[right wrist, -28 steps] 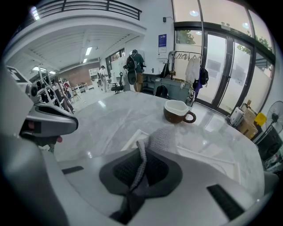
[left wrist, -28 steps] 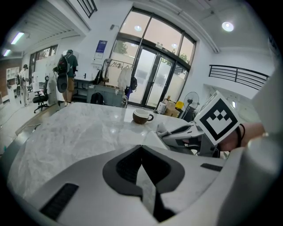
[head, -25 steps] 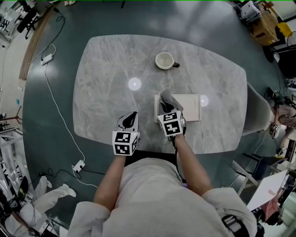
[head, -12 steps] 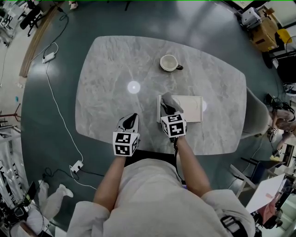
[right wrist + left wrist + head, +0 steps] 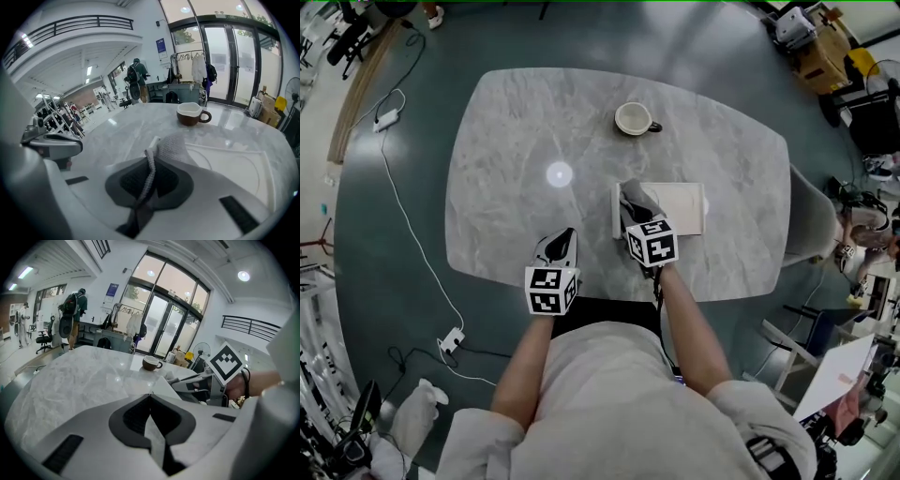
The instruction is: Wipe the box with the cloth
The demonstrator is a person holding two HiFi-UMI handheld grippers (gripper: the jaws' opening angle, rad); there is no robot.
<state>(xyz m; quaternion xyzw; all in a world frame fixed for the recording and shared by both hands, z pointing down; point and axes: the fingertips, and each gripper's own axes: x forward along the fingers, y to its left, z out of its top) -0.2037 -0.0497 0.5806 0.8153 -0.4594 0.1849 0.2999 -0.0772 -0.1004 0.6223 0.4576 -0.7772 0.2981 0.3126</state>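
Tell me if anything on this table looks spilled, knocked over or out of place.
Nothing stands out. The cup stands upright on the far side of the table, the box lies flat, and the cloth is pinched in the right claw over the box's left end. The left claw is shut and empty.

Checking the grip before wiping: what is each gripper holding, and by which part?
The right gripper pinches the grey cloth by a bunched edge; the rest lies on the box. The left gripper is shut on nothing.
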